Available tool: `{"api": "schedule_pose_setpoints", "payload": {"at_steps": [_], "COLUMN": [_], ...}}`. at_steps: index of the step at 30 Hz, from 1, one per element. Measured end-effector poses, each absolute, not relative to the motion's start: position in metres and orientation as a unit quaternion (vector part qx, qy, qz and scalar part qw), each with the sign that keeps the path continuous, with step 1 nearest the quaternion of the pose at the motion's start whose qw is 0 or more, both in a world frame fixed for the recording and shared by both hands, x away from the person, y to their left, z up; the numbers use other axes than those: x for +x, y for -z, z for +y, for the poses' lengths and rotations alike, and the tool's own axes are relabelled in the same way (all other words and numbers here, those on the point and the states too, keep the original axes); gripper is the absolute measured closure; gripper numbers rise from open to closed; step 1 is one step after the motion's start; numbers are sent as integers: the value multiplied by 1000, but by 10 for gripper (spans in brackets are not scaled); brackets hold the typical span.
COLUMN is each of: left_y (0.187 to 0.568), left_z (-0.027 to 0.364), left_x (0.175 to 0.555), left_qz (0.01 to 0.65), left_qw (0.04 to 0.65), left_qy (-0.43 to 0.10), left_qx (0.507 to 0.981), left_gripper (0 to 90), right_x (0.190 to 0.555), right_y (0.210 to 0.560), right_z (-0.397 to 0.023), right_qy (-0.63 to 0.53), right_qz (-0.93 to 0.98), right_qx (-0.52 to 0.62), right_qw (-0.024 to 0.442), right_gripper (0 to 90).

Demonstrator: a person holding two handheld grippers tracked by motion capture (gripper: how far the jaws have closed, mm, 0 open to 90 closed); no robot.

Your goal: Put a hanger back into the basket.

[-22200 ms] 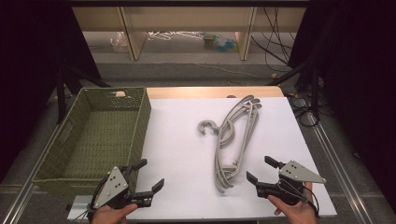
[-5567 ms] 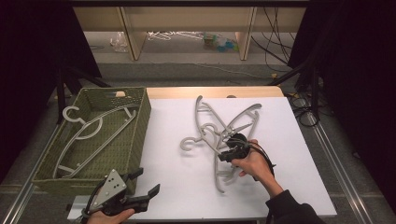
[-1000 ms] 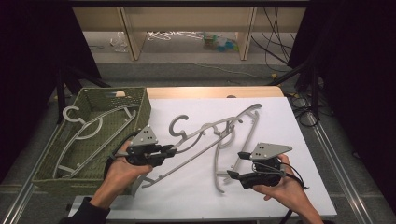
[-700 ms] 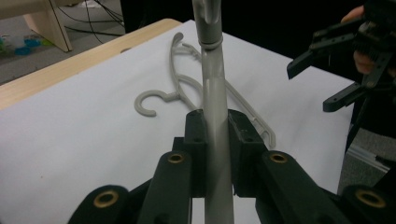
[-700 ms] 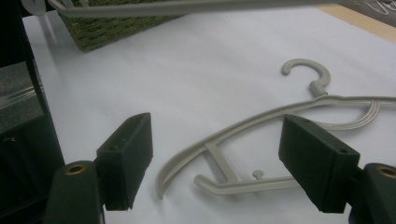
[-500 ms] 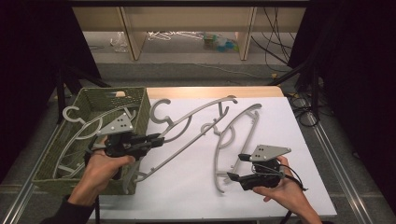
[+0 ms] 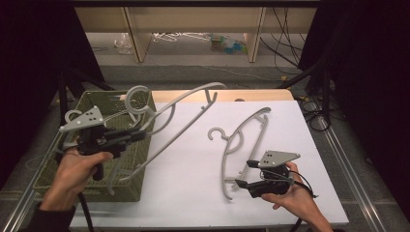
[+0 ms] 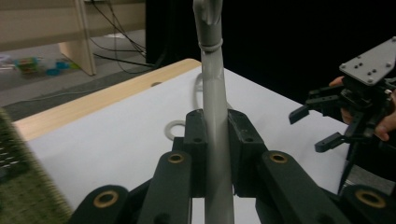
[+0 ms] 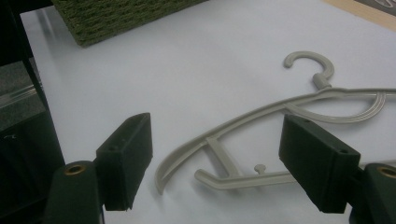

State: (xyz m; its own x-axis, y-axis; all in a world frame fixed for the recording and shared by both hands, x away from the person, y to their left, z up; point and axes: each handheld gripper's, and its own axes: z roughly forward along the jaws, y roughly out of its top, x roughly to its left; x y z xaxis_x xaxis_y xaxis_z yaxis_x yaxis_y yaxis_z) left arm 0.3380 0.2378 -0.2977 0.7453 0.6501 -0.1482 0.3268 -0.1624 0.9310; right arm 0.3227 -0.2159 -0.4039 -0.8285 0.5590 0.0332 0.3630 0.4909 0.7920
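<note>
A grey hanger [image 7: 179, 104] is lifted off the table and tilts over the right wall of the green basket [image 7: 92, 192]. My left gripper [image 7: 138, 136] is shut on its bar; in the left gripper view the jaws clamp the grey bar [image 8: 215, 140]. Another grey hanger [image 7: 72, 116] lies inside the basket. A third hanger [image 7: 241, 140] lies flat on the white table. My right gripper [image 7: 244, 173] stands open at that hanger's near end, and the hanger [image 9: 261, 114] lies just beyond the wide-apart jaws of the right gripper [image 9: 224, 163].
The white table top [image 7: 193, 193] has a wooden strip [image 7: 251, 95] along its far edge. Dark stands and cables flank the table. Shelves with clutter stand on the floor beyond. The basket's corner [image 9: 116, 18] shows in the right gripper view.
My left gripper has carried its hanger left and upward, from above the table to above the basket. The right gripper has stayed in place, still open.
</note>
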Motion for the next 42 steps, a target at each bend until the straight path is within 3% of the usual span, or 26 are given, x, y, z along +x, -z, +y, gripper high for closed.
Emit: {"api": "schedule_pose_setpoints", "payload": {"at_steps": [15,42], "left_y": [293,325], "left_z": [316,367], "left_x": [355,375], "left_qz": [399,421], "left_qw": [516,457], "left_qy": [-218,-251], "left_qx": [726,742], "left_gripper": [790,790], "right_x": [323,325], "right_y": [405,403], "right_z": [-213,-216], "right_qy": [-425,-434], "right_qz": [856,849], "right_qx": [271,277], "right_qw": [113,121], "right_gripper": [251,234]}}
